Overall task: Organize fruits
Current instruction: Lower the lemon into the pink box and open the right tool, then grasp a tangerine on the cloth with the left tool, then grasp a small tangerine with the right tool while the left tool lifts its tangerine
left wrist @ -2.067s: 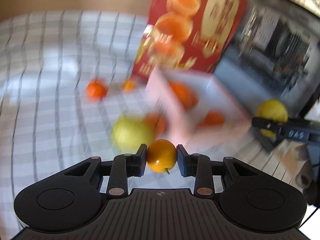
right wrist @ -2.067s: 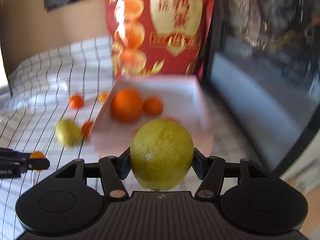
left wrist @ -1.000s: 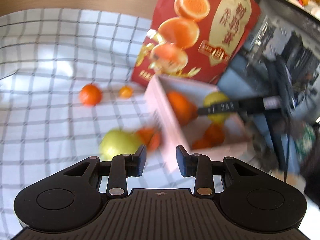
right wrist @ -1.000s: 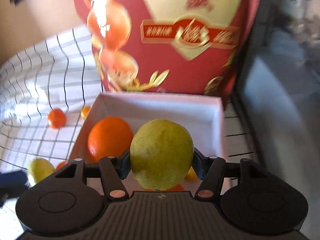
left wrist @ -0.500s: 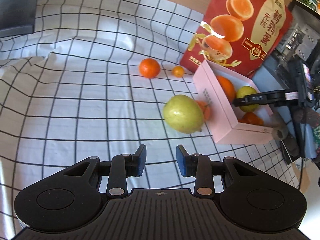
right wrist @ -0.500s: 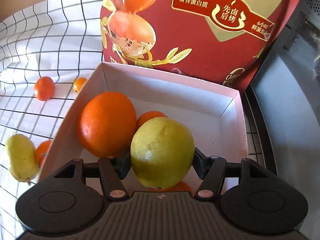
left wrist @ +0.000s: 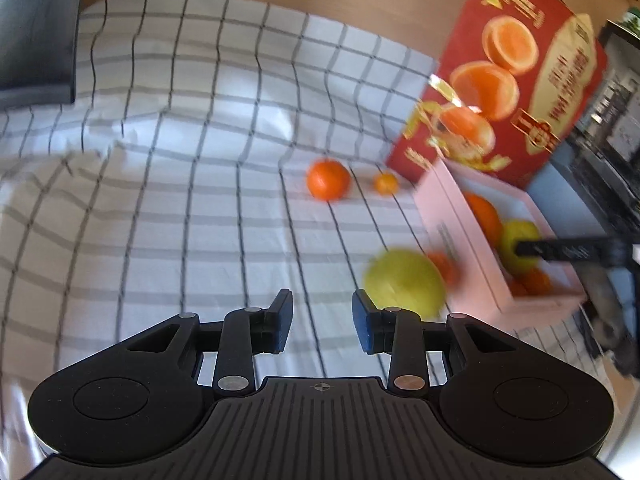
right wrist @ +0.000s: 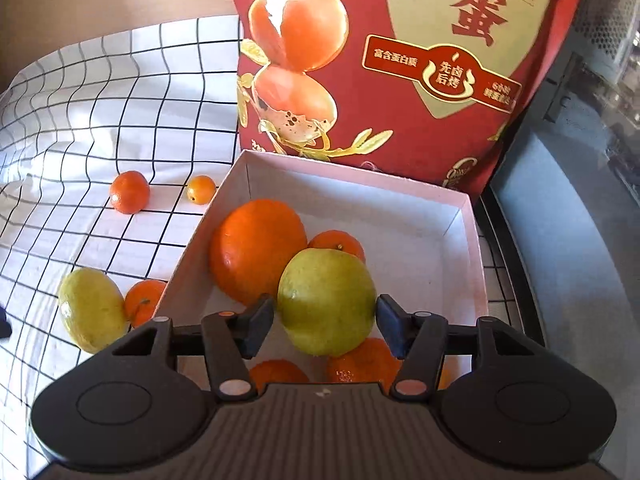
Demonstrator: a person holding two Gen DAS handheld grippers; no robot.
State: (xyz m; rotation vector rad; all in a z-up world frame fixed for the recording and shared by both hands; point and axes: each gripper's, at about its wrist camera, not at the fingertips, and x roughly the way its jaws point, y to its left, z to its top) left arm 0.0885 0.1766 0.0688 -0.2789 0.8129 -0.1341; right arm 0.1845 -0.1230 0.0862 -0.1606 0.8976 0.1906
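Tongs on the right (right wrist: 325, 320) hang over the pink box (right wrist: 460, 216) with the boxed green fruit (right wrist: 326, 296) between their tips. The jaws have just been closing a little, yet the pads look a hair clear of its skin, so the fruit seems released. It sits inside the box on two mandarins (right wrist: 364, 360) at the near wall and leans against the big orange (right wrist: 256, 248) to its left. Another small mandarin (right wrist: 340, 242) peeks out behind it.

In the other wrist view, the left tongs (left wrist: 322, 320) are clenched to their narrowest and hold nothing. They hover over bare checked cloth (left wrist: 180, 200), well left of the box.

Fruit outside the box lies on the cloth:
- the loose green fruit (right wrist: 90, 312) at lower left, beside the box's left wall
- an orange mandarin (right wrist: 142, 302) wedged between that fruit and the wall, touching both
- a lone mandarin (right wrist: 130, 192) farther up and left, apart from the box
- a tiny kumquat (right wrist: 201, 189) just right of it, near the box's far left corner

A red carton (right wrist: 400, 60) printed with egg halves stands upright right behind the box. A dark glass-fronted appliance (right wrist: 560, 240) fills the right edge of the frame. The left wrist view is motion-blurred on its right side.
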